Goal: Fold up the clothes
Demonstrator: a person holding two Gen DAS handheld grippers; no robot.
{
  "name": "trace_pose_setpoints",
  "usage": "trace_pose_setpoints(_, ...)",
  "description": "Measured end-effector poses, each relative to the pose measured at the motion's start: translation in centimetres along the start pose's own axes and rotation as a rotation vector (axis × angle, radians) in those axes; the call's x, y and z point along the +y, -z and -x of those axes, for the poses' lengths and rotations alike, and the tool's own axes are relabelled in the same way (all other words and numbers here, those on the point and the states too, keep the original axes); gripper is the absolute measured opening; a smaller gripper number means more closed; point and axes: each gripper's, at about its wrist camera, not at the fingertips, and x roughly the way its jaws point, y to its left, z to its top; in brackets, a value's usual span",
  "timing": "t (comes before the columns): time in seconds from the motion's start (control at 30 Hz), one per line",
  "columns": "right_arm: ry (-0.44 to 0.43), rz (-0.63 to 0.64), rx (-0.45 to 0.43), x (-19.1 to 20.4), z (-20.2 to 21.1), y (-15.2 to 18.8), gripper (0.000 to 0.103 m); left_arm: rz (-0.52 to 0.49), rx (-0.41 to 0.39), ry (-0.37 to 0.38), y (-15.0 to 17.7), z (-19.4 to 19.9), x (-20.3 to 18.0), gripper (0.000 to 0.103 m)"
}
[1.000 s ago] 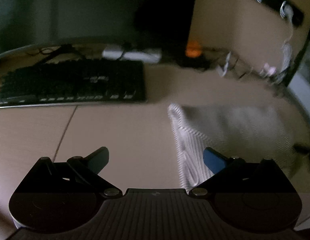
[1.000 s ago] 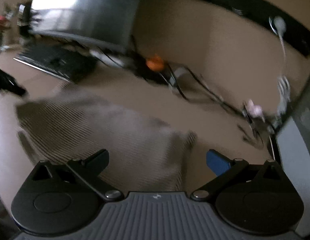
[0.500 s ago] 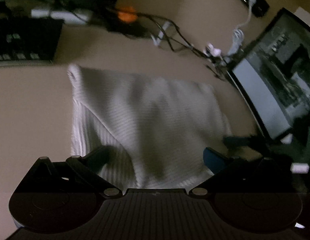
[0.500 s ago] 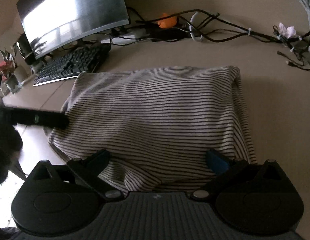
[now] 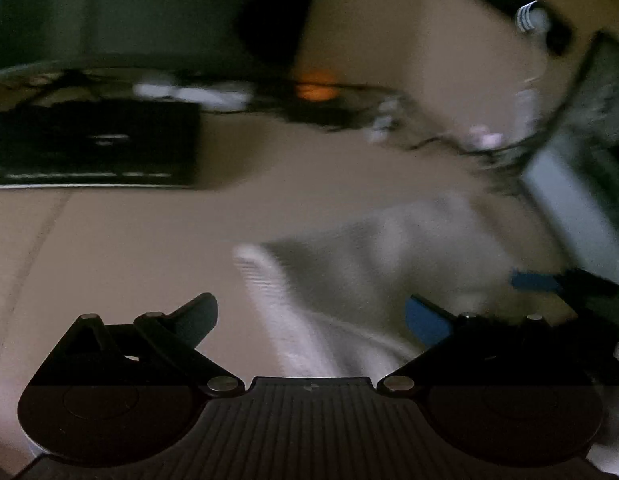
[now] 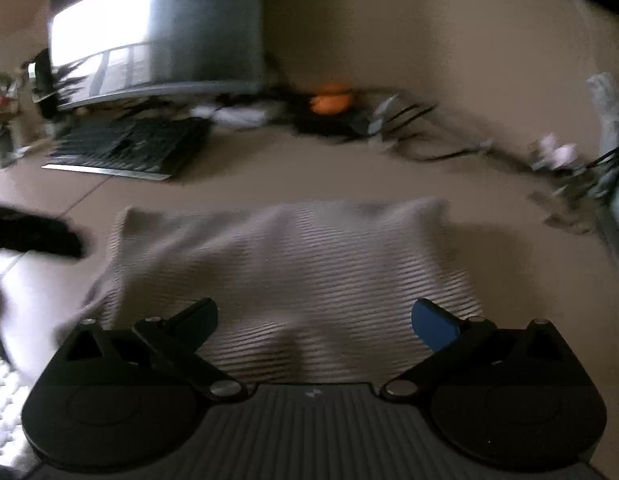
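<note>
While both views blur badly, still plain enough: striped shirt (image 6: pixel 293 264) lying folded on the tan desk (image 6: pixel 237 176), near its middle, in a rough rectangle with a soft raised far edge. Seen in the right wrist view as a grey-and-white ribbed slab directly ahead of the right gripper (image 6: pixel 314 316), whose fingers stand wide apart over the near edge of the cloth, holding nothing. Whether those fingertips touch the fabric, not possible to say.

From the left wrist view, same shirt (image 5: pixel 349 280) lying ahead and to the right of the left gripper (image 5: pixel 311 312), also spread wide and empty, with the black left finger (image 5: pixel 197 316) over bare desk and the blue right finger (image 5: pixel 425 320) over the cloth. Beyond the shirt's right side, a blue fingertip of the other gripper (image 5: pixel 529 280), just beside the fabric.

At the back of the desk: a black keyboard (image 6: pixel 125 148) to the left, a monitor (image 6: pixel 157 36) with a bright screen above it, an orange object (image 6: pixel 331 100) amid a tangle of dark cables (image 6: pixel 409 136), and something small and pink (image 6: pixel 555 152) further right. Second screen (image 5: pixel 577 196) at the right edge in the left wrist view.
</note>
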Motion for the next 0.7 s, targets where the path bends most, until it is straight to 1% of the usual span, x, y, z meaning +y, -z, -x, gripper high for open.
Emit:
trace_pose_setpoints(0.03, -0.019, -0.002, 0.034, 0.6, -0.8, 0.5, 0.103, -0.004, 0.01, -0.047, -0.2, -0.5, 0.3, 0.103)
trace_pose_setpoints(0.07, -0.021, 0.011, 0.05, 1.1, -1.4, 1.1, 0.103, 0.003, 0.018, -0.056, -0.4, -0.9, 0.5, 0.103)
trace_pose_setpoints(0.1, -0.003, 0.042, 0.046, 1.6, -1.8, 1.6, 0.103, 0.01, 0.025, -0.063, -0.5, -1.3, 0.7, 0.103)
trace_pose_setpoints(0.17, 0.013, 0.078, 0.035, 2.2, -1.4, 1.7, 0.103, 0.011, 0.027, -0.044, -0.5, -1.5, 0.7, 0.103)
trace_pose_setpoints(0.27, 0.025, 0.119, 0.015, 2.9, -0.2, 1.3, 0.103, -0.02, 0.032, -0.041, -0.6, -2.0, 0.3, 0.103)
trace_pose_setpoints(0.3, 0.019, 0.143, 0.006, 3.3, 0.2, 1.2, 0.103, -0.025, 0.032, -0.039, -0.5, -2.0, 0.3, 0.103)
trace_pose_setpoints(0.4, -0.039, 0.252, -0.023, 5.5, 1.4, 1.2, 0.103, -0.02, 0.035, -0.034, -0.4, -1.8, 0.7, 0.103)
trace_pose_setpoints(0.47, -0.084, 0.326, -0.013, 7.4, 1.5, 1.6, 0.103, -0.001, 0.033, -0.046, -0.3, -1.7, 1.3, 0.103)
trace_pose_setpoints(0.57, -0.112, 0.436, 0.0, 9.6, 1.2, 2.7, 0.103, 0.048, 0.034, -0.066, -0.1, -1.5, 2.7, 0.103)
trace_pose_setpoints(0.63, -0.08, 0.513, -0.006, 10.9, 0.7, 3.3, 0.103, 0.084, 0.039, -0.078, 0.2, -1.3, 3.8, 0.103)
trace_pose_setpoints(0.7, -0.056, 0.554, -0.014, 11.6, 0.3, 3.7, 0.103, 0.108, 0.046, -0.09, 0.5, -1.1, 4.6, 0.103)
